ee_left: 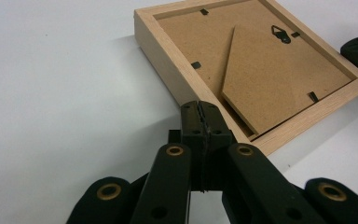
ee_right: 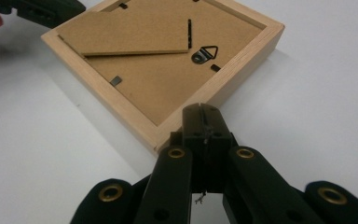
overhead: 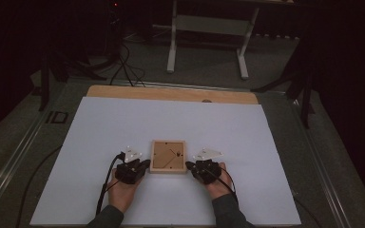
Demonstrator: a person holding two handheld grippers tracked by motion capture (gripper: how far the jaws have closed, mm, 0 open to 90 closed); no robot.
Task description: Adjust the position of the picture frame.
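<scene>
Picture frame face-down on the bench, both tools closed and empty at its near corners.

The wooden picture frame (overhead: pixel 168 156) lies back-up near the middle of the bench (overhead: pixel 100 128), closer to its near edge. The left tool (overhead: pixel 145 164) and right tool (overhead: pixel 189 165) flank it with jaws pressed fully together, holding nothing, each tip just beside a near corner; contact cannot be confirmed. Judged step: approach complete, no grip made. The next move likely calls for opening a jaw pair to take the rim or work the backing. The left gripper view shows the hinged easel stand (ee_left: pixel 265 79) lifted slightly at its lower edge, plus the retaining tabs (ee_left: pixel 196 65); the right gripper view shows the hanger (ee_right: pixel 204 54) clearly. The high view resolves none of these, but alone gives placement on the bench.
</scene>
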